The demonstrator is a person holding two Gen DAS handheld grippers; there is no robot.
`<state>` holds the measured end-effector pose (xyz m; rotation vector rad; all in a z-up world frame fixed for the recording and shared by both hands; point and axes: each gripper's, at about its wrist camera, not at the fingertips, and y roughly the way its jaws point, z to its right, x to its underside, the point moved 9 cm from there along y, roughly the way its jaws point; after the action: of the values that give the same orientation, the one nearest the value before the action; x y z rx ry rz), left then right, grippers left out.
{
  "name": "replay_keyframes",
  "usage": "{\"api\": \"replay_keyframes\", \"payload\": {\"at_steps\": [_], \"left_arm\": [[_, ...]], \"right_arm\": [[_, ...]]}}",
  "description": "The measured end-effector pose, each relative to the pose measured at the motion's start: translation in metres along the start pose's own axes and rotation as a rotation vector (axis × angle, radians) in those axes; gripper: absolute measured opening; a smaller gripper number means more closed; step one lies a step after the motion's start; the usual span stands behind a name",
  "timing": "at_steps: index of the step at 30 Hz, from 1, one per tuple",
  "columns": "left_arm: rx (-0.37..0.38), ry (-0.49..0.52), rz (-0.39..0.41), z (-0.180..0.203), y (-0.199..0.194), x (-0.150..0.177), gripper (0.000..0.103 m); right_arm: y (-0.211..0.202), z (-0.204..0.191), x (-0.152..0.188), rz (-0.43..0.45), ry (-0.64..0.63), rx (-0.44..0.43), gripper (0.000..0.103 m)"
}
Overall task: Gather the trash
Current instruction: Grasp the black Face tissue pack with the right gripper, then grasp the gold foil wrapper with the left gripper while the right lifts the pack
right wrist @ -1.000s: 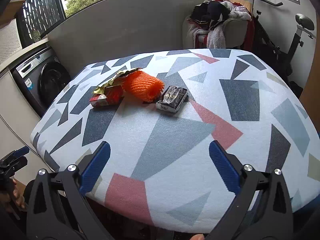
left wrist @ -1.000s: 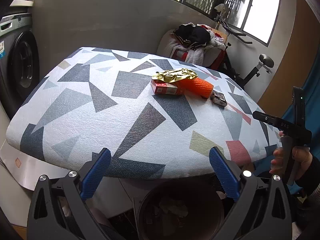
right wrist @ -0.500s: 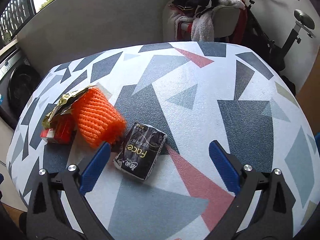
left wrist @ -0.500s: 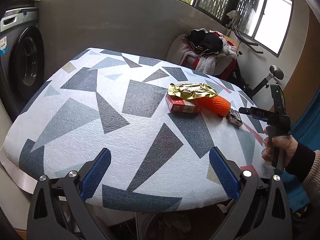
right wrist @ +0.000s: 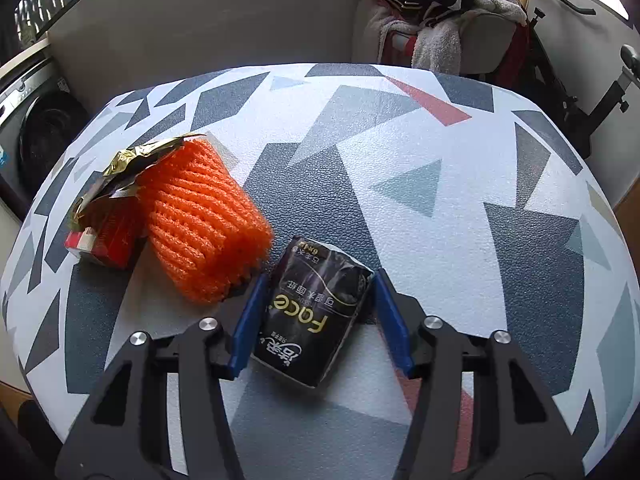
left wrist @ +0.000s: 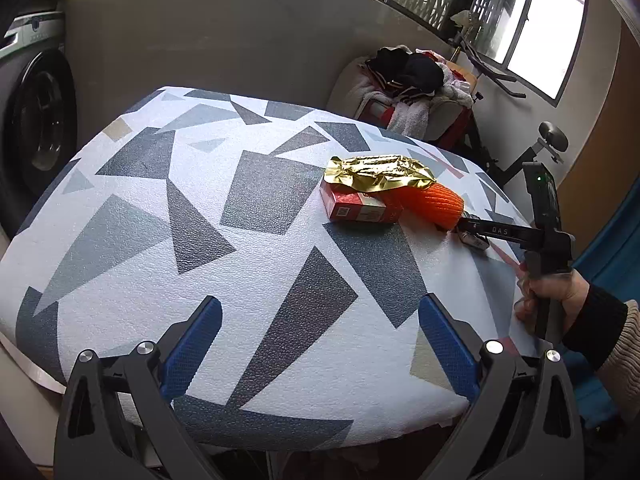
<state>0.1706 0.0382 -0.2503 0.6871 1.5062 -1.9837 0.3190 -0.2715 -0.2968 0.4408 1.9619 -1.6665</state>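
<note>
A black tissue pack (right wrist: 316, 316) lies on the patterned table (right wrist: 440, 160). My right gripper (right wrist: 320, 280) has its jaws closing on the pack, and the blue pads touch both its sides. Left of it lie an orange foam net (right wrist: 204, 224), a red box (right wrist: 104, 240) and a crumpled gold foil wrapper (right wrist: 132, 160). In the left wrist view the same foil wrapper (left wrist: 380, 172), red box (left wrist: 356, 208) and foam net (left wrist: 436, 200) sit mid-table. My left gripper (left wrist: 320, 304) hangs open over the table's near edge with nothing between its fingers.
A person's hand (left wrist: 552, 300) holds the right gripper's handle at the table's right edge. A washing machine (left wrist: 36, 120) stands at the left. A chair piled with clothes (left wrist: 408, 88) and an exercise bike (left wrist: 540, 148) stand behind the table.
My right gripper came forward and down to the black tissue pack, and its wide jaws narrowed around it. My left gripper advanced over the table; the bin below left the view.
</note>
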Motion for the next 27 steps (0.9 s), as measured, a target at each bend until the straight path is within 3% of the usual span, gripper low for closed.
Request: {"api": "replay_keyframes", "payload": {"at_steps": [6,17,27], "left_arm": [[0.006,-0.004,-0.02,0.005,0.009,0.005,0.096],[0.002,0.032,-0.038,0.014,0.025,-0.008,0.096],[-0.038,0.3,-0.01,0.075,0.079,-0.062,0.096]], "right_arm": [[-0.017,0.001,-0.001,0.092,0.028,-0.042,0.036],[-0.029,0.003,-0.007,0.165,0.035,-0.045,0.032],[-0.036,0.017,-0.009,0.203,0.115,-0.075,0.031]]}}
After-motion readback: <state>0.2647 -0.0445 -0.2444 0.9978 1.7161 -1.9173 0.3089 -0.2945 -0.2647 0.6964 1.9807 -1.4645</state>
